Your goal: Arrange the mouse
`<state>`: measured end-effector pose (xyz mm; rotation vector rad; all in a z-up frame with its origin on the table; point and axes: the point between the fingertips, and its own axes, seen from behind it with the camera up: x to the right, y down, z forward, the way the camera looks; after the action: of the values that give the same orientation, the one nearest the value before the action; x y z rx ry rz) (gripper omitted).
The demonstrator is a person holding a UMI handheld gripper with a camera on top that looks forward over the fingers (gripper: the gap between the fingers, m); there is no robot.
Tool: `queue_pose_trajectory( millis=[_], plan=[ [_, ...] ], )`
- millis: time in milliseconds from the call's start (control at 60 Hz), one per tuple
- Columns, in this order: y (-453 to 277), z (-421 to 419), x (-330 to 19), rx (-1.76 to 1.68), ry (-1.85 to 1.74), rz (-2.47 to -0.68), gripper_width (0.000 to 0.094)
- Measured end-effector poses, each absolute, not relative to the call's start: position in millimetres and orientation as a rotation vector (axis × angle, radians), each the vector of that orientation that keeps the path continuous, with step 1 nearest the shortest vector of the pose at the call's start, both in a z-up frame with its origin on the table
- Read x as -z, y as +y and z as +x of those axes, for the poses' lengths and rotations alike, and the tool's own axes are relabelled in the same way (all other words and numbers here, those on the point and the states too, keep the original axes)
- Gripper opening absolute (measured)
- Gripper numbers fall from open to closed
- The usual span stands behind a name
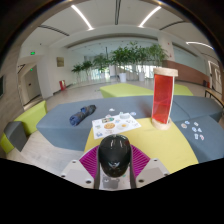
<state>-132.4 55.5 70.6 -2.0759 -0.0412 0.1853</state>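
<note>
A black computer mouse (113,154) sits between my gripper's two pink pads (91,161), and both fingers press on its sides. My gripper (113,166) holds it over the near edge of a yellow table (165,145). A white patterned mat (115,124) lies on the table just beyond the mouse.
A tall red cup with a white lid (163,98) stands on the table beyond and to the right. Small white pieces (194,128) lie at the right. A dark blue object (82,115) rests on a grey seat to the left. Potted plants (125,58) stand far behind.
</note>
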Motion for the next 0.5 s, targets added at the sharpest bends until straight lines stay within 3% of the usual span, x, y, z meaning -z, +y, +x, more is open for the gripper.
queue_pose_trajectory(
  millis=[200, 350, 433, 500],
  plan=[
    [36, -130, 17, -0.131, -0.017, -2.258, 0.0421],
    [32, -132, 13, -0.123, -0.102, -2.305, 0.0595],
    [16, -131, -1, -0.136, -0.133, -2.319, 0.0844],
    [-2, -129, -19, -0.146, -0.152, -2.303, 0.0836]
  ],
)
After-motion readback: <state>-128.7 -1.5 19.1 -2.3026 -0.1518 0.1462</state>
